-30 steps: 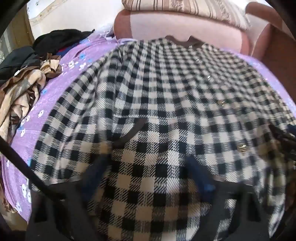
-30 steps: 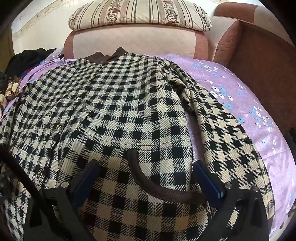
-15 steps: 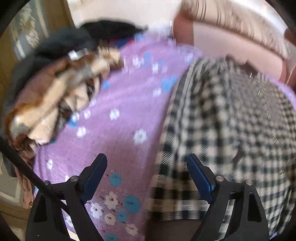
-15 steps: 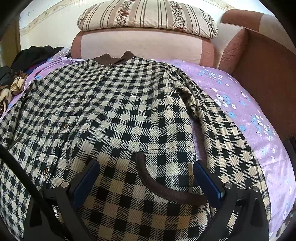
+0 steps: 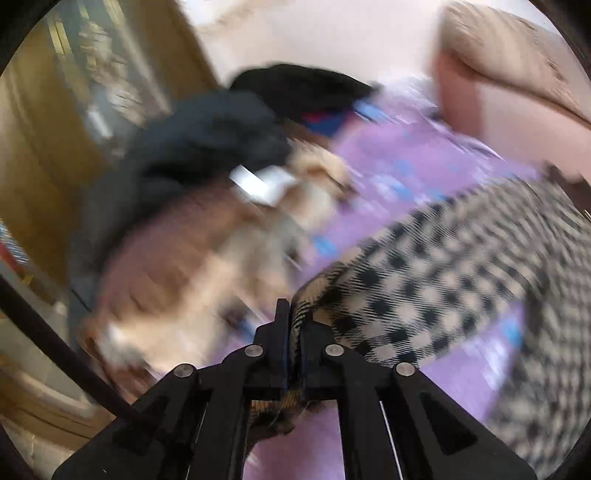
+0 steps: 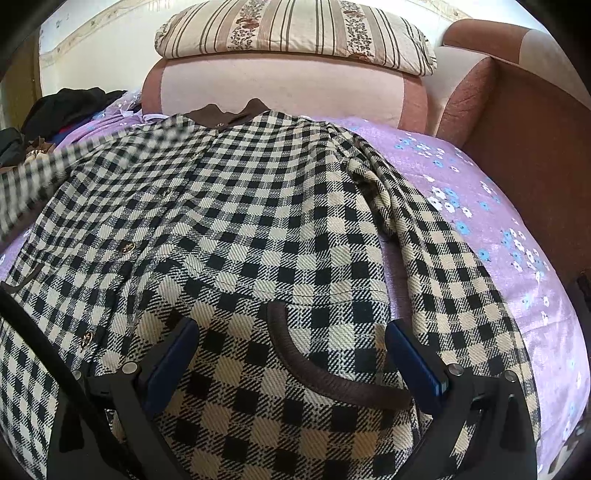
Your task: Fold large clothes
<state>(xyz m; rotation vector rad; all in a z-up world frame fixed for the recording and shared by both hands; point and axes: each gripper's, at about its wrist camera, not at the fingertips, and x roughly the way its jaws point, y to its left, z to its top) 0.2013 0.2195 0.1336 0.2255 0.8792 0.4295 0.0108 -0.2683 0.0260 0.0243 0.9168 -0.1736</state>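
A black-and-cream checked coat (image 6: 258, 221) with a brown collar lies spread face up on a purple flowered sheet (image 6: 480, 192). My left gripper (image 5: 293, 321) is shut on the coat's left sleeve (image 5: 424, 273), which stretches up and to the right from its jaws, lifted off the sheet. That view is blurred. The lifted sleeve also shows in the right wrist view (image 6: 33, 177) at the far left. My right gripper (image 6: 291, 350) is open and empty over the coat's lower front, its fingers on either side of a brown-trimmed pocket (image 6: 325, 365).
A pile of other clothes, dark and tan (image 5: 207, 177), lies on the sheet's left side beside a wooden wall. A pink sofa back (image 6: 280, 88) with a striped cushion (image 6: 295, 33) stands behind the coat. A brown armrest (image 6: 517, 129) runs along the right.
My left gripper has swung left off the coat's front, shut on the left sleeve and lifted it. My right gripper has stayed open over the pocket.
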